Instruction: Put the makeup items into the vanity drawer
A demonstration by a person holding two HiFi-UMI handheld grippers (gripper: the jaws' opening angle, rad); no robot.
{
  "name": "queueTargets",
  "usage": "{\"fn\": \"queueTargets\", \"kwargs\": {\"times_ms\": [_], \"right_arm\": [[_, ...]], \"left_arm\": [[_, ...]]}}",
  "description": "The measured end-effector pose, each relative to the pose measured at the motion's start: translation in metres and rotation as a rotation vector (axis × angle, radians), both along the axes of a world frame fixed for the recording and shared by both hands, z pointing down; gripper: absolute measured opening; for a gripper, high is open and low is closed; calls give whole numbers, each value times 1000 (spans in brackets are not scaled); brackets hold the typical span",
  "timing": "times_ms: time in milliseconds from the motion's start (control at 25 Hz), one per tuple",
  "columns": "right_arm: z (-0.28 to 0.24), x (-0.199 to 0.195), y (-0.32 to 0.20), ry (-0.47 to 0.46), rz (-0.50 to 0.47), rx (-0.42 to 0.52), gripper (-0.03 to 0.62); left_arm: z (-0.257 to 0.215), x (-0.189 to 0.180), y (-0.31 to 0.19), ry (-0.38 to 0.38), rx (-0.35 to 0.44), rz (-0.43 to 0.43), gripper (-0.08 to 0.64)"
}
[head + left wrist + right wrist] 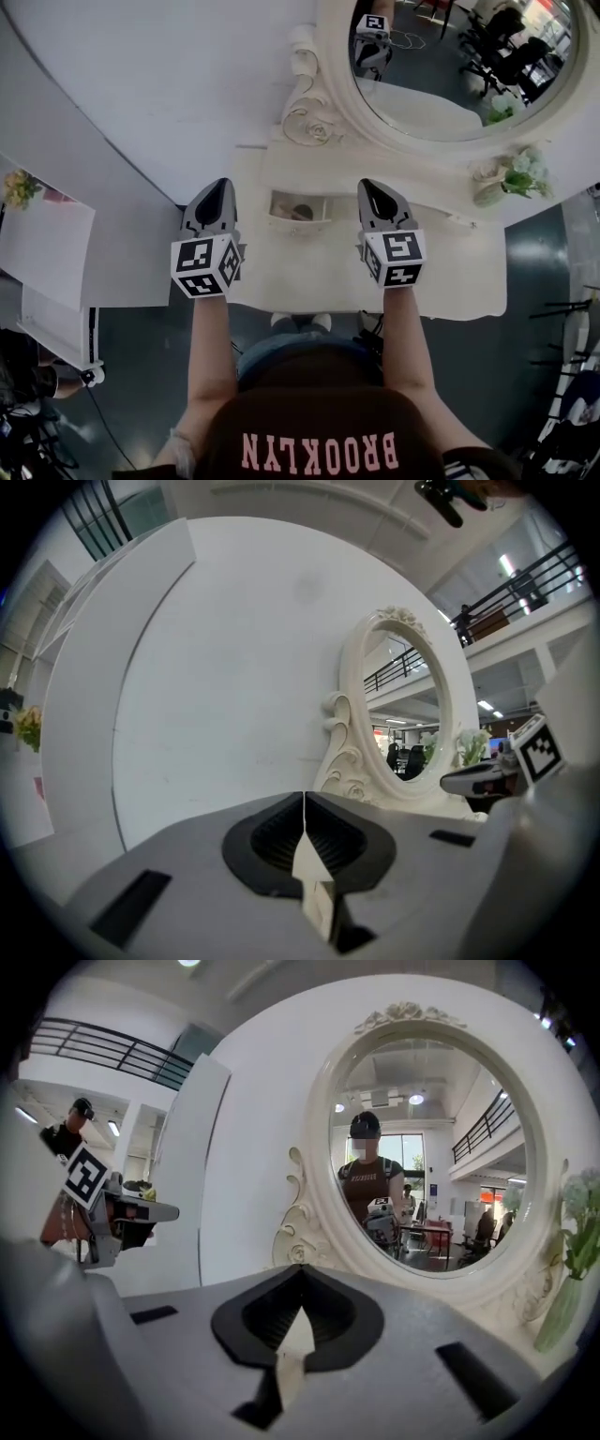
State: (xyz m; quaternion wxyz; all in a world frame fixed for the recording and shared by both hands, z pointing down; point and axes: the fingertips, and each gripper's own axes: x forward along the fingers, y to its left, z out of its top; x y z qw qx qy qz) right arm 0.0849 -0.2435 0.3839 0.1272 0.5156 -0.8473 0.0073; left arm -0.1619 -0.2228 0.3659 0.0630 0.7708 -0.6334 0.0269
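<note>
The left tool and right tool hover above the bench, empty, jaws together, flanking the open drawer, a dark makeup item inside. Closing it probably wants a square, gentle push.

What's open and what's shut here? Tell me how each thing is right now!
left gripper: jaws shut, holding nothing.
right gripper: jaws shut, holding nothing.
vanity drawer: pulled open, with a small brownish item inside.
mirror: standing upright.
flower vase: upright beside the mirror.
</note>
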Motion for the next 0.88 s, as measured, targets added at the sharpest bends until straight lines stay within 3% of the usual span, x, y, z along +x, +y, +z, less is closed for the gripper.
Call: {"fn": "queueTargets", "kwargs": {"times_ms": [320,480,880], "right_arm": [[-35,59,17,-92,123,113,-2],[-47,80,27,-91,154,157,-2],[-54,99,35,-75,175,188,-2]], "left_arm": [[-33,39,-5,-46,148,102,6],[-47,58,-3,-43,222,159,6],[-58,71,0,-46,256,176,6]]}}
